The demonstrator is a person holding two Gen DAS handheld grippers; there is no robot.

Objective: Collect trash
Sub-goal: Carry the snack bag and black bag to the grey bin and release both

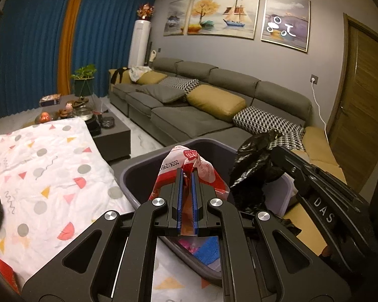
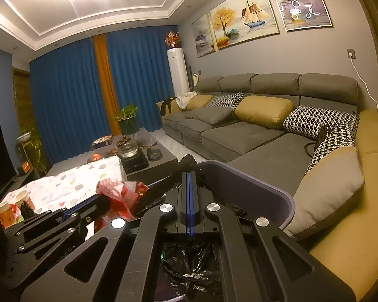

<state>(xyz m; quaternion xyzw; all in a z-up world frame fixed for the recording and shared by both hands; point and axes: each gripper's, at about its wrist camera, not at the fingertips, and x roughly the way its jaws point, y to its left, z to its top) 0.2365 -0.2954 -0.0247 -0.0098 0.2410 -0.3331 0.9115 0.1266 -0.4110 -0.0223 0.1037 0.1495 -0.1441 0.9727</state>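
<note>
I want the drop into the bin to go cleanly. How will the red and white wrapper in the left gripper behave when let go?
The red and white wrapper, pinched in the left gripper, looks thin and crumpled, so probably floppy and very light. It may flutter or cling to a pad rather than drop straight. It already hangs above the grey bin, so it should likely land inside.

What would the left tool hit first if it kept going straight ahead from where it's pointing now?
Probably the far inner wall of the grey bin; the left tool, shut on the red wrapper, points over its opening, though depth is unclear.
</note>
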